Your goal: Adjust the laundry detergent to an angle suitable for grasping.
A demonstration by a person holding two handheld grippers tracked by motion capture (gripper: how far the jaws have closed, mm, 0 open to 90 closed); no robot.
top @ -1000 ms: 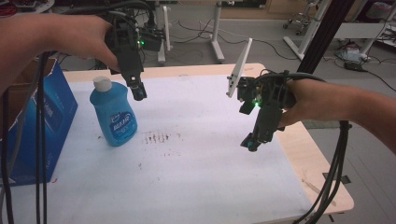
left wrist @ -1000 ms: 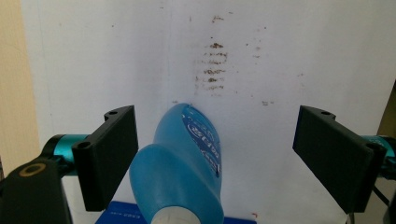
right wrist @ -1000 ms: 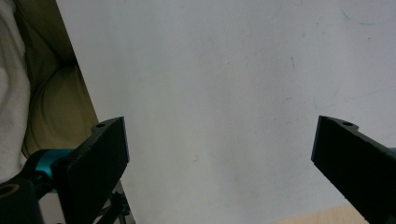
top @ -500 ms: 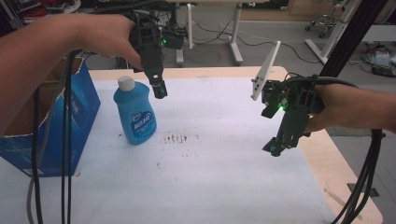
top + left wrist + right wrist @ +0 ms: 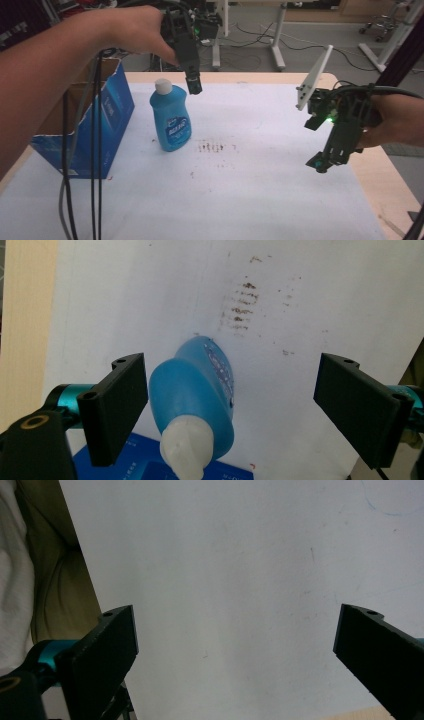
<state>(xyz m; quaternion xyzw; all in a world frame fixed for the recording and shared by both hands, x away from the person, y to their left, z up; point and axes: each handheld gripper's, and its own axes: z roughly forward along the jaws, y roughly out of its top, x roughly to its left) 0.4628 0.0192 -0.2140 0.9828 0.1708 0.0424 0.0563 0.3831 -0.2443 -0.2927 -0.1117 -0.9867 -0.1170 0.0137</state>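
A blue dish-soap bottle with a white cap stands upright on the white table sheet, just right of the blue box. My left gripper hovers above and slightly right of the cap, pointing down, jaws wide open. From the left gripper view the bottle rises between the jaws, close to the left one and touching neither. My right gripper hangs open over the sheet near the table's right edge, holding nothing. In the right gripper view bare white sheet lies between its spread jaws.
An open blue cardboard box stands at the left of the table. Small brown stains mark the sheet right of the bottle. Black cables hang from my left forearm in front of the box. The wooden table edge runs close behind my right gripper.
Bottle, box and both grippers all sit further right in the high view, so the camera shifted. My left gripper stays just above and right of the cap; the right one sits slightly lower.
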